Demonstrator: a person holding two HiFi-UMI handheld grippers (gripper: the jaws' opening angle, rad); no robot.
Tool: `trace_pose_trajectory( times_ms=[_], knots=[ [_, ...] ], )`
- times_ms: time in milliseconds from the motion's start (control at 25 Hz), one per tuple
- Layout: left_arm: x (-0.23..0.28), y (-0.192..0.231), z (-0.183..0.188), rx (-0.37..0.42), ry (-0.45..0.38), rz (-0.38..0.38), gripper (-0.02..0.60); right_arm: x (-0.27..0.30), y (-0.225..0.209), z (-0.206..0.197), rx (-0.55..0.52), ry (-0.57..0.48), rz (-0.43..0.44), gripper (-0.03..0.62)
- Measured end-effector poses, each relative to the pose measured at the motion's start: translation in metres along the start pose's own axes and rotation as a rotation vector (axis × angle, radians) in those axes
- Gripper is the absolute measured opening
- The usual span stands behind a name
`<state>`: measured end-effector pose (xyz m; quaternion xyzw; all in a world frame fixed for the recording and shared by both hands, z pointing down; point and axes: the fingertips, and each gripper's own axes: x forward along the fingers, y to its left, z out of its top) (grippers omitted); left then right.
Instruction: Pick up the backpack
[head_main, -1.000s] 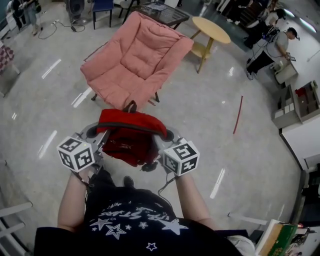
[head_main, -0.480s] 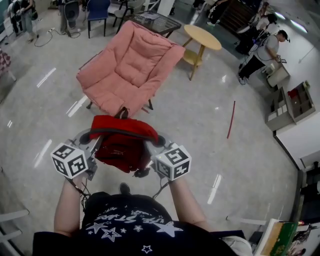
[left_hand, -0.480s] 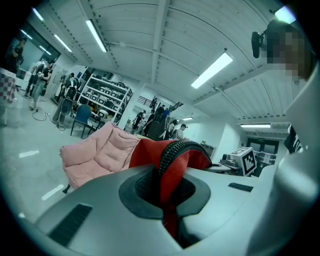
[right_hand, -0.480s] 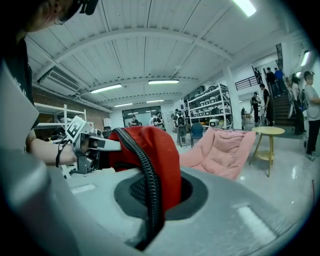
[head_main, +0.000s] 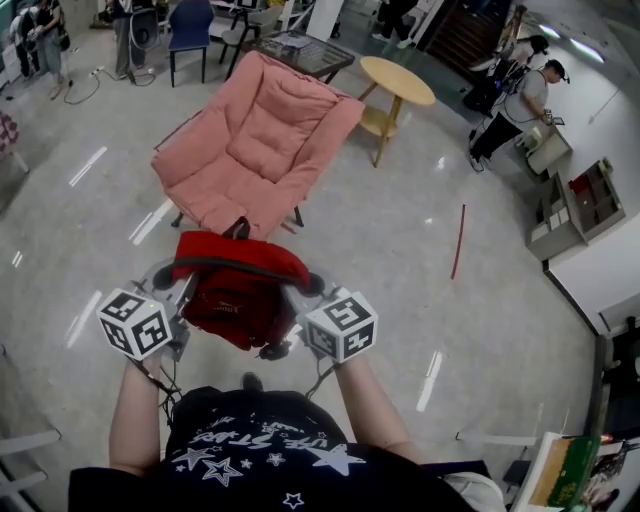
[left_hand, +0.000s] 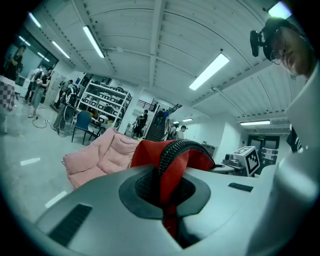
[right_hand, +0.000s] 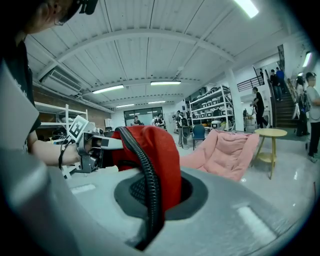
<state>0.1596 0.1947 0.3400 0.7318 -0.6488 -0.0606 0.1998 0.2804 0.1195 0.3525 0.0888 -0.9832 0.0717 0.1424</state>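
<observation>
The red fabric backpack (head_main: 238, 298) hangs clear of the pale glossy floor (head_main: 420, 300), right in front of the person's dark star-printed shirt (head_main: 265, 445) and just short of the pink cushioned folding chair (head_main: 255, 140). It is slung between both tools. The left gripper (head_main: 178, 283) is clenched on a red strap with a black ribbed edge at the bag's left shoulder, and its own view shows the jaws (left_hand: 166, 194) pressed together on that strap. The right gripper (head_main: 306, 288) grasps the matching black-edged strap on the other side, its jaws (right_hand: 154, 196) pinched on it. Whether the bag has anything inside cannot be told; no opening shows.

At the right edge of the head view a grey open-shelf unit (head_main: 560, 215) has something red in one compartment. The left gripper view shows white storage racks (left_hand: 102, 102) loaded with boxes behind the chair.

Only the head view shows the thin red stick (head_main: 458, 242) lying on the floor and the person's bare forearms. The round wooden side table (head_main: 397, 80) appears there and in the right gripper view (right_hand: 270, 133), but not in the left gripper view. Each gripper view catches the other tool across the bag: the right one's marker cube (left_hand: 252, 159) from the left, the left one's marker cube (right_hand: 76, 128) from the right. A staircase with people (right_hand: 280, 105) shows in the right gripper view
</observation>
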Motion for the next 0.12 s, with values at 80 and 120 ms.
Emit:
trace_pose_trajectory(
  times_ms=[80, 120],
  knots=[
    [0.0032, 0.0007, -0.0026, 0.025, 0.013, 0.005, 0.009, -0.0015, -0.0030, -0.0027, -0.004, 0.002, -0.002, 0.011],
    [0.0050, 0.0009, -0.0040, 0.038, 0.020, 0.008, 0.009, -0.0027, -0.0046, -0.0042, -0.006, 0.004, -0.003, 0.011]
  ],
)
